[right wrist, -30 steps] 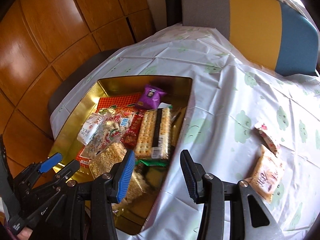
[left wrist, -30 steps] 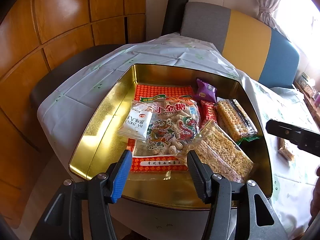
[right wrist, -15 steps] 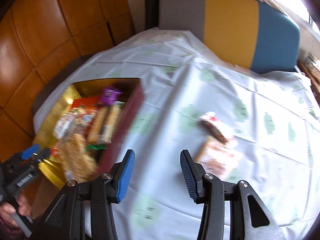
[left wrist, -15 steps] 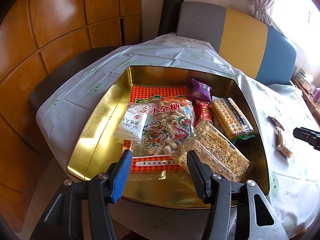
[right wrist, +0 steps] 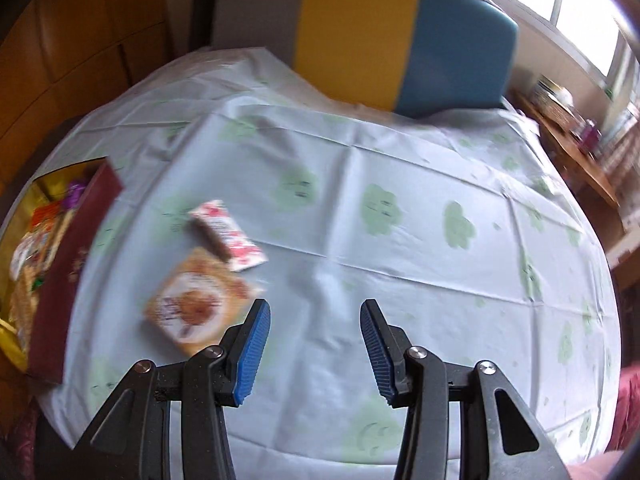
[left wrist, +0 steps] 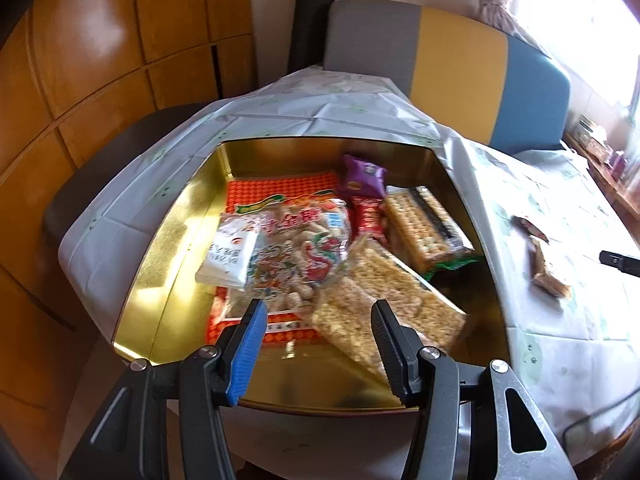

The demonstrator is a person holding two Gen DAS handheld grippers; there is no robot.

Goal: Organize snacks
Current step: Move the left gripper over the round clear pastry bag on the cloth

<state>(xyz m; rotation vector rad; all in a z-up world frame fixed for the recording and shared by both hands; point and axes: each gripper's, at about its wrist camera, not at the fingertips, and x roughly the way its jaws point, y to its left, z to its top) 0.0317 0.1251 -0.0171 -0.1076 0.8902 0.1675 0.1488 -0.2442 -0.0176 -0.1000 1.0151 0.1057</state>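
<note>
The left wrist view looks straight into the gold tin [left wrist: 176, 248], which fills the middle of the frame. Six packets lie in it, counted from left to right: a white sachet [left wrist: 230, 254], a large clear bag of peanut sweets [left wrist: 298, 252] resting on a red patterned sheet [left wrist: 276, 188], a clear pack of puffed-rice bars [left wrist: 384, 300] at lower centre, a small red packet [left wrist: 368, 216], a purple packet [left wrist: 362, 176] at the back, and a pack of crackers [left wrist: 424, 230] toward the right wall. The left gripper [left wrist: 316, 344] sits at bottom centre over the tin's near edge, jaws apart with nothing between them.

The right wrist view shows the tin [right wrist: 78, 264] only as a sliver at the far left edge, with its dark red outer wall facing the camera. Most of this frame is the pale tablecloth [right wrist: 400, 264] with green cloud prints. Two snacks lie on it, left of centre and just touching: an orange packet [right wrist: 198, 300] and a red-and-white packet [right wrist: 228, 236] above it. The right gripper [right wrist: 316, 344] is at bottom centre, jaws spread and empty, just right of the orange packet. The left wrist view catches these two only edge-on at far right.
</note>
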